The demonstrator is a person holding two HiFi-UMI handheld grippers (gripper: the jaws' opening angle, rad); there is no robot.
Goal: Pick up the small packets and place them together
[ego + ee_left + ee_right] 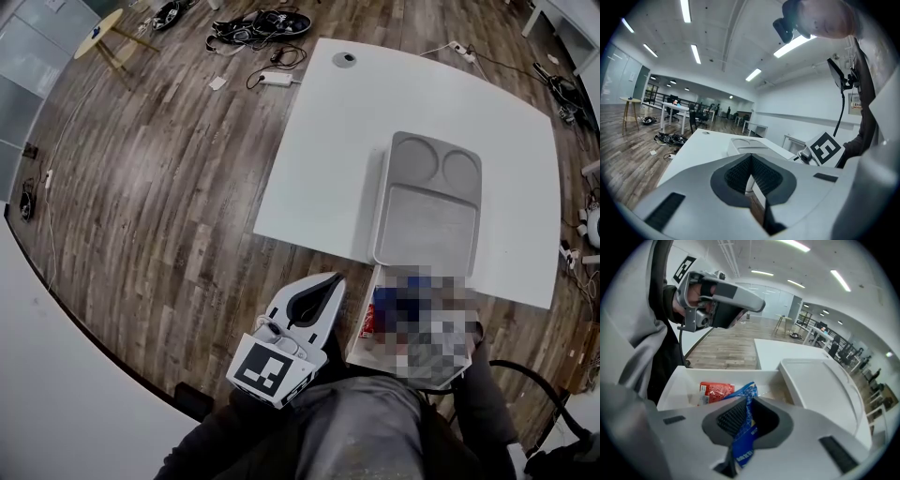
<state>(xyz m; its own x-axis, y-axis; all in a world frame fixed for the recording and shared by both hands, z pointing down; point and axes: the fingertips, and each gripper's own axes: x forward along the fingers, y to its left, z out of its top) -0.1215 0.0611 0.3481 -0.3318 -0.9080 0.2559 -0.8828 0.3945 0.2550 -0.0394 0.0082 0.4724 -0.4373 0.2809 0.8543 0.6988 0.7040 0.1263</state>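
The right gripper (pixel 747 404) is nearly closed, its pads pinching a blue packet (pixel 743 451) just above the box (pixel 684 376). The packet's top pokes past the tips and the rest hangs back between the jaws. A red packet (pixel 715 391) lies in the box at its left side. The left gripper (pixel 751 155) is closed on nothing and is held to the left of the box.

The packet is thin, slick film and looks crumpled in the pinch. It may slide out on the way across, and a drop beside the box would probably reach the floor (pixel 159 187). The loose end could also brush the red packet and drag it along. A release too high may let it flutter off target.

A grey tray (pixel 825 390) lies empty just beyond the box, on a smooth white table (pixel 319 169). What carries the box itself I cannot tell. Around it is an open office with wood-look flooring and strip lights, and cables (pixel 262 28) are heaped on the floor well beyond the box.
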